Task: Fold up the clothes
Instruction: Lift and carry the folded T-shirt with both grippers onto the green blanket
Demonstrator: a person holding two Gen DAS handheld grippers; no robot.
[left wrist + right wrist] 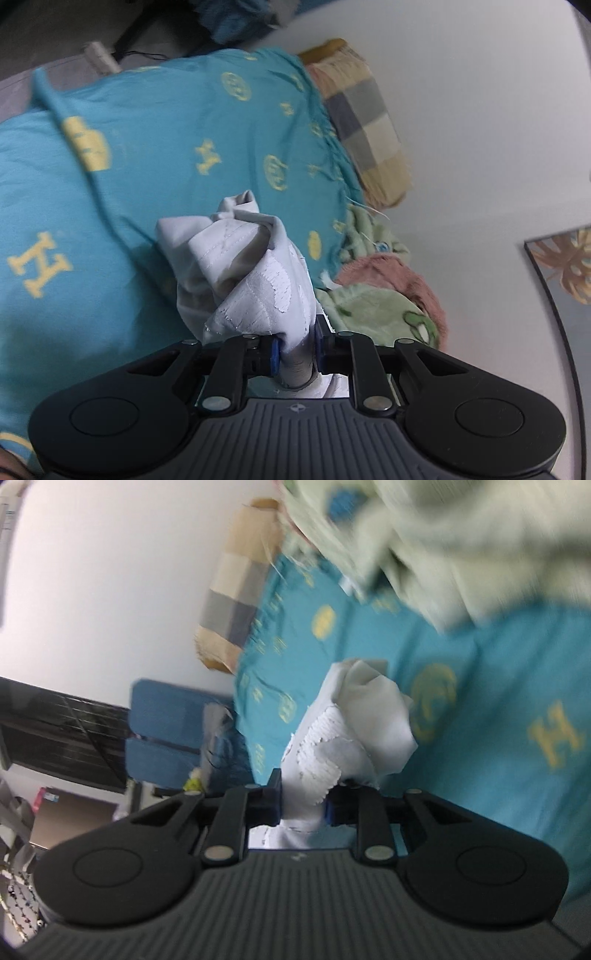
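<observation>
A white garment [251, 269] with a textured stitched patch is bunched up above the teal bedspread [155, 140]. My left gripper [295, 354] is shut on one bunched end of it. My right gripper [301, 805] is shut on white garment cloth [347, 731] too, which stands up crumpled in front of the fingers. The right wrist view is blurred by motion. How the cloth runs between the two grippers is hidden.
The teal bedspread with yellow emblems [498, 709] covers the bed. A checked pillow [365, 114] lies against the white wall [480, 110]. Green and pink fleece clothes [384, 291] are piled by the wall. Blue chairs [166, 734] and clutter stand beside the bed.
</observation>
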